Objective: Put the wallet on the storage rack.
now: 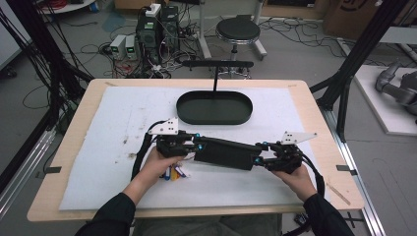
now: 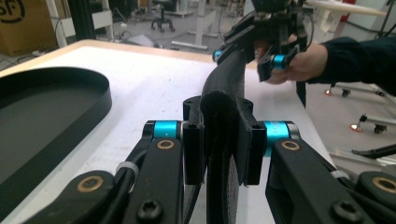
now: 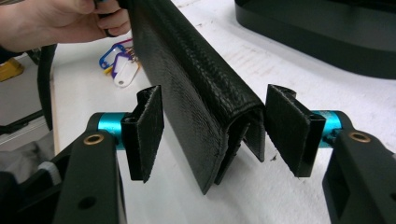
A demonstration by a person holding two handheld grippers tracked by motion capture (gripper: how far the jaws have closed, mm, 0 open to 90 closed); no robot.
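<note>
White mat (image 1: 98, 167), wallet (image 1: 223, 153) — left jaws clamped, right jaws astride

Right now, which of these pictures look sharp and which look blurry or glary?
High view: even, soft overall, faint shadows under the black pouch. Left gripper view: pouch end between the fingers blurred, the far hand sharper. Right gripper view: pouch grain crisp with mild sheen, key tags slightly soft.
</note>
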